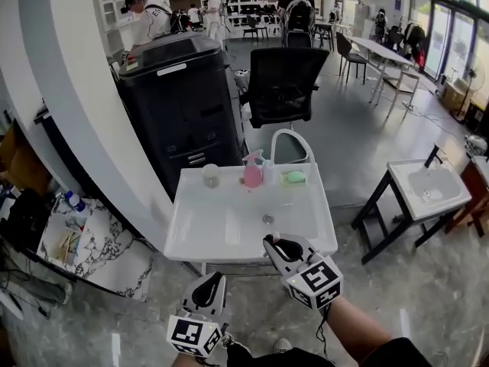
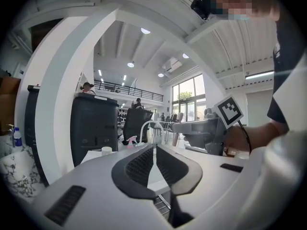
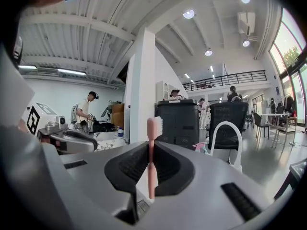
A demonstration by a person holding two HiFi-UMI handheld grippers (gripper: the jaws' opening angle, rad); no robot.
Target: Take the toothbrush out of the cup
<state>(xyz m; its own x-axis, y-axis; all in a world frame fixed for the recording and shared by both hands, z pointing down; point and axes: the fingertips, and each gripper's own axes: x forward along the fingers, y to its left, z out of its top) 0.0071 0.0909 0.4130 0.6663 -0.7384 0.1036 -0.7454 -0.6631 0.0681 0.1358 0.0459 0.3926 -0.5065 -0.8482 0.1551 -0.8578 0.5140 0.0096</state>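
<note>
A pink toothbrush (image 3: 151, 152) stands upright between the pads of my right gripper (image 3: 151, 150), bristles at the top; the jaws are shut on its handle. In the head view that gripper (image 1: 276, 245) hovers over the front edge of the white sink table (image 1: 221, 232). The white cup (image 1: 211, 176) stands at the table's back left, far from both grippers and also visible as a small white cup (image 2: 106, 150). My left gripper (image 2: 154, 150) is shut with nothing in it, and it hangs below the table's front edge (image 1: 208, 287).
A pink spray bottle (image 1: 252, 173), green soap (image 1: 294, 177) and a white faucet (image 1: 290, 138) line the table's back. Behind stand a black copier (image 1: 179, 98) and an office chair (image 1: 283, 82). Another sink table (image 1: 428, 189) stands at right, a marble counter (image 1: 99, 251) at left.
</note>
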